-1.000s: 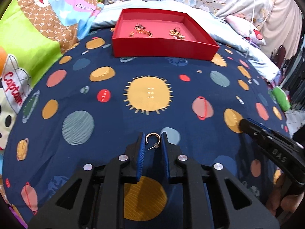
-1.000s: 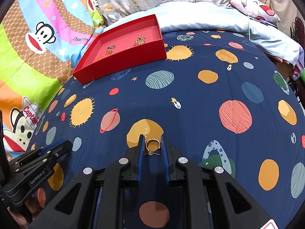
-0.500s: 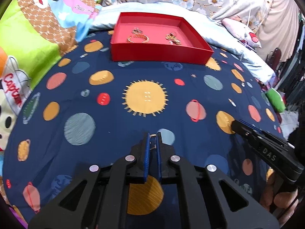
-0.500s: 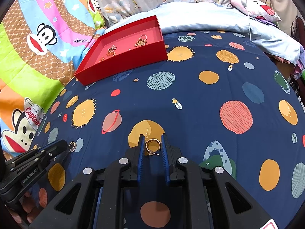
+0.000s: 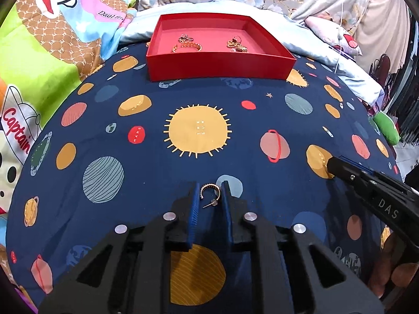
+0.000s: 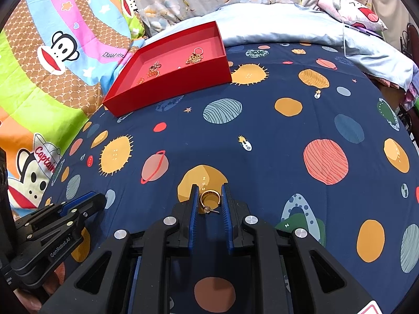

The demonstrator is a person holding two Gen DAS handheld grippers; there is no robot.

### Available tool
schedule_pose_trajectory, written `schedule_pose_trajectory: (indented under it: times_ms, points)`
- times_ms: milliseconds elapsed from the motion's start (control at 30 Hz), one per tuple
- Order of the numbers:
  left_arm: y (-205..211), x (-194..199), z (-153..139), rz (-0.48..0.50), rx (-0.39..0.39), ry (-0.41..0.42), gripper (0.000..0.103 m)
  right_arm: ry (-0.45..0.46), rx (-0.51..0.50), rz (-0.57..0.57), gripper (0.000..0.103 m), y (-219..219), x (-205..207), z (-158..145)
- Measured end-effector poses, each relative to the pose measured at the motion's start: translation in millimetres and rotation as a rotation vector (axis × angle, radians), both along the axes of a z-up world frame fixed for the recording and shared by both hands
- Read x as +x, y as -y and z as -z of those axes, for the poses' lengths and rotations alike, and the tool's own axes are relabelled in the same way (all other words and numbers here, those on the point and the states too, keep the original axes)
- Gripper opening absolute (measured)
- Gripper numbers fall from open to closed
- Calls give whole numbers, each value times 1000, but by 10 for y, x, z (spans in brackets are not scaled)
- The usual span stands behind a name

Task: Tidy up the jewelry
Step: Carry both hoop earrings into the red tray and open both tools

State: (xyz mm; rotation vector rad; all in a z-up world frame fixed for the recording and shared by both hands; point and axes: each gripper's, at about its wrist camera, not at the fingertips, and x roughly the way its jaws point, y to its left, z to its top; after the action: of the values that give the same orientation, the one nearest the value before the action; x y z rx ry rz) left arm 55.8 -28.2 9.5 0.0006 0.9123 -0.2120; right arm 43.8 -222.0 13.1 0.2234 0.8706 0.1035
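On the bed's navy planet-print sheet (image 5: 146, 162), we are holding both grippers low, each one straddling an earring. Starting at the left, the left gripper (image 5: 210, 192) is standing with its jaws apart, and the studded hoop earring (image 5: 208, 191) is lying flat on the sheet between the blue pads (image 5: 194, 204). Its arc is sitting near the fingertips, just beside the left pad, and its post is pointing back toward the gripper body; we cannot tell whether either pad is touching it. Straight ahead of this gripper, well apart from it, the red tray (image 5: 217, 64) is sitting at the sheet's far edge, with gold pieces (image 5: 187, 44) lying inside it.

Moving right, the right gripper (image 6: 210, 195) is also standing with its jaws apart. The plain gold hoop earring (image 6: 209, 198) is lying between its pads over a yellow planet in the print, close to the left pad, with its post angling toward the right pad. From this view the red tray (image 6: 167, 89) is lying far off to the upper left, and the left gripper (image 6: 81, 204) is showing at the lower left edge.
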Motion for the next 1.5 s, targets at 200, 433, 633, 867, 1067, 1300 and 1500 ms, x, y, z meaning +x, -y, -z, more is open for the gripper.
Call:
schedule_pose_trajectory:
  times_ms: [200,433,633,867,1067,1300,1500]
  points:
    - [-44,17,-166,4,-17,22,16,23,16,-32,16,-62,33,-167]
    - [-129,332,-568,0,-24,104,16,122,11,-87,16,-111,365,-671]
    - [-203,896,-918,-9,-40,171,16,177,15,-111,16,-124,883,-964]
    - [-185,1742,-1135,-8,-31,218,16,142,81,-121,16,-80,1770,-1013]
    - [-84,2425,-1182,0,-28,240,16,106,79,-114,16,-98,2587,-959]
    - [5,3107,-925,-5,-28,163,16,61,32,-127,16,-208,3252,-805]
    - [81,3375,-736,5,-9,135,16,27,-40,-153,16,-362,3520,-662]
